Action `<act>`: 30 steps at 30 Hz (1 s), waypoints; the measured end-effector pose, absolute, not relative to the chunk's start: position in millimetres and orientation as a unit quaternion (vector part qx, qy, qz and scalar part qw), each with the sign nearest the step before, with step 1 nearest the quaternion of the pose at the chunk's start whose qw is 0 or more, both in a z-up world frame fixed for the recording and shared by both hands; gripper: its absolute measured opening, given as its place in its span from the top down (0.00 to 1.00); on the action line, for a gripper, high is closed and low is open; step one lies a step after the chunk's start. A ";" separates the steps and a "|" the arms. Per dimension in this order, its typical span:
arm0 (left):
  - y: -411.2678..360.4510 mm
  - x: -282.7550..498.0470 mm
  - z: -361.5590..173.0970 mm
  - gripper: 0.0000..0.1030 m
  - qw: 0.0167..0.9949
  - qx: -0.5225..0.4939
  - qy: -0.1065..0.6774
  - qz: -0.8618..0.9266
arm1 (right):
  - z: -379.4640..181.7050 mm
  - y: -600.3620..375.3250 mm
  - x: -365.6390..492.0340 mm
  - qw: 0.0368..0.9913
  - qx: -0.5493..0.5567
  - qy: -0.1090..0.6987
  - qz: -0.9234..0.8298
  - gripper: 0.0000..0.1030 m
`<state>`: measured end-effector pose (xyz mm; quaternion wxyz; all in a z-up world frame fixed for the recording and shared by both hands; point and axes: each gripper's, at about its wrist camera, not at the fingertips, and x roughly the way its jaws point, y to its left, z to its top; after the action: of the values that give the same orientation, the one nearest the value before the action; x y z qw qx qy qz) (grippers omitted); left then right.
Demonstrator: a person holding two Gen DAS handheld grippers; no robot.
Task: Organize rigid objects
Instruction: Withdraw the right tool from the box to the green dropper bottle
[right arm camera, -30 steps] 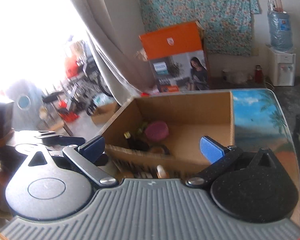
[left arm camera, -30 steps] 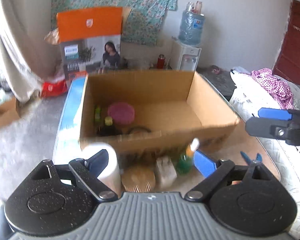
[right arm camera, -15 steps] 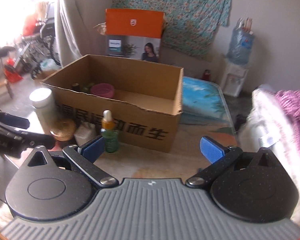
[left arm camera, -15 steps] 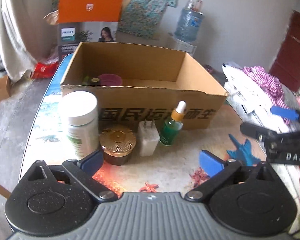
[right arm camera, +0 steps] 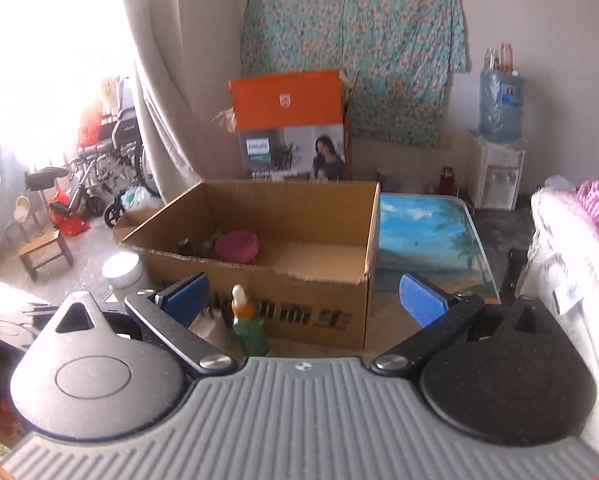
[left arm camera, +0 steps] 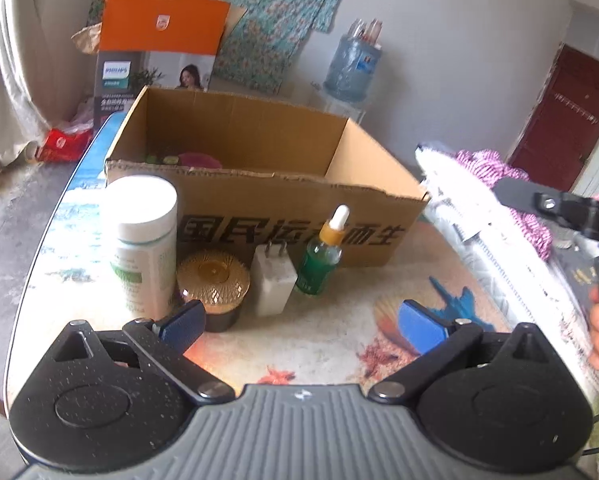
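Row: white jar (left arm camera: 141, 240), gold-lidded jar (left arm camera: 213, 286), charger plug (left arm camera: 274, 280) and green dropper bottle (left arm camera: 322, 254) line the cardboard box (left arm camera: 283, 216) front wall, handy for loading.
Box contents: pink lid (right arm camera: 236, 245) and small bottles at its 9 o'clock end.
Left gripper (left arm camera: 299, 326): fingers spread, empty, row at 12 o'clock.
Right gripper (right arm camera: 305, 302): fingers spread, empty, dropper bottle at 11 o'clock.

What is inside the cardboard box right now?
In the cardboard box, at its left end, sit a pink round container and some dark and green bottle tops. The right part shows bare floor. The near wall hides whatever lies just behind it.
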<state>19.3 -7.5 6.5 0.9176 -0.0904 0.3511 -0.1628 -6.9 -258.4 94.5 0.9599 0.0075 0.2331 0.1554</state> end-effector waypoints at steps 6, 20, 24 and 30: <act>-23.1 28.7 6.1 0.00 0.925 -0.040 0.331 -0.182 | 77.9 -246.6 12.2 0.939 0.077 0.268 0.202 0.01; -74.6 63.3 -6.7 0.11 0.930 0.112 0.288 -0.198 | 39.3 -218.7 62.8 0.906 0.149 0.333 0.215 0.32; -80.5 73.9 -10.8 0.30 0.925 0.112 0.297 -0.209 | 31.7 -211.6 74.0 0.901 0.149 0.344 0.219 0.46; -85.0 85.3 -15.6 0.56 0.919 0.116 0.306 -0.220 | 19.6 -203.4 90.3 0.892 0.148 0.363 0.225 0.56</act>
<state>85.3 -85.0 -15.6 0.9189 0.1163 0.3064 -0.2195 90.3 -203.4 19.6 0.8921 0.1481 0.3629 0.2250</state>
